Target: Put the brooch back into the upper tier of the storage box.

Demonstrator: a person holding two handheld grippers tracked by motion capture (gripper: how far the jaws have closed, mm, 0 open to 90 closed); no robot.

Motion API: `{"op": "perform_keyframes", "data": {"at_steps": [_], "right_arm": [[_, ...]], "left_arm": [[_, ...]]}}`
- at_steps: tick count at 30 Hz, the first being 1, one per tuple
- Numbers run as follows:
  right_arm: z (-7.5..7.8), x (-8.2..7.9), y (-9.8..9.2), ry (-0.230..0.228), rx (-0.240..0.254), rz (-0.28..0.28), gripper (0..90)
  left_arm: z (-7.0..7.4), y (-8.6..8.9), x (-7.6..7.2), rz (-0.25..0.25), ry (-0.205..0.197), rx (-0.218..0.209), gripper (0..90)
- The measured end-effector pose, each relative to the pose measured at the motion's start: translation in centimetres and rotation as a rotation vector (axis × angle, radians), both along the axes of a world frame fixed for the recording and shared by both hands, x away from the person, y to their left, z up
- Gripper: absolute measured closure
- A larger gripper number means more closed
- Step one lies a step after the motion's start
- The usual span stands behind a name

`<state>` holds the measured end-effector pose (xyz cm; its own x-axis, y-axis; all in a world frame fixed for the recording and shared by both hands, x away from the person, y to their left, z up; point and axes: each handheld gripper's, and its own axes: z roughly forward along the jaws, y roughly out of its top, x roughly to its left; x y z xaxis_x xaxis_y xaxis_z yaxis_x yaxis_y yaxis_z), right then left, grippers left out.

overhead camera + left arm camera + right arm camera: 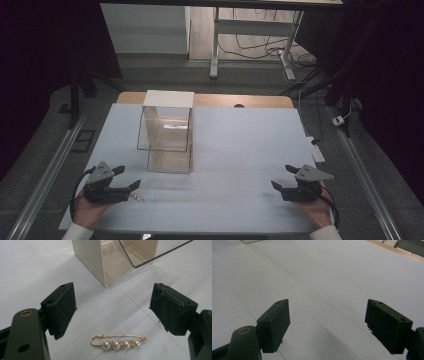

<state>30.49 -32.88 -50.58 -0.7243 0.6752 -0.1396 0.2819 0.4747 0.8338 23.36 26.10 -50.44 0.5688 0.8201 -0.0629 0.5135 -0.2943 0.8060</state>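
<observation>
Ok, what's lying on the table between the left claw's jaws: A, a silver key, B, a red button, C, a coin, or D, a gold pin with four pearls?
D: the left gripper view shows a gold safety pin strung with four pearls, lying flat between the open left claw.

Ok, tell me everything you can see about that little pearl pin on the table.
The pearl pin is a gold-coloured safety-pin brooch, clasp closed, with four white pearl-like beads in a row split by small gold spacers. It lies flat on the white table, untouched, just ahead of the open left gripper and between its jaws' line. The clear box stands farther off.
</observation>
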Motion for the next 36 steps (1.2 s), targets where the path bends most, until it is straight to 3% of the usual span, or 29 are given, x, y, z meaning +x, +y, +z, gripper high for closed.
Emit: {"op": "perform_keyframes", "data": {"at_steps": [20, 24, 31, 36], "right_arm": [[-0.4, 0.1, 0.2, 0.02, -0.008, 0.007, 20.2], [-0.4, 0.1, 0.2, 0.017, -0.012, -0.004, 20.4], [-0.5, 0.2, 0.3, 0.026, -0.007, 0.007, 20.5], [-0.6, 0.2, 0.4, 0.022, -0.004, 0.008, 20.6]], "left_arm": [[1.5, 0.1, 0.5, -0.076, 0.035, 0.103, 21.8], [1.9, 0.3, 0.6, -0.122, 0.061, 0.146, 21.9], [2.5, 0.6, 0.9, -0.149, 0.072, 0.179, 22.1], [3.0, 0.4, 1.8, -0.198, 0.1, 0.218, 22.1]]}}
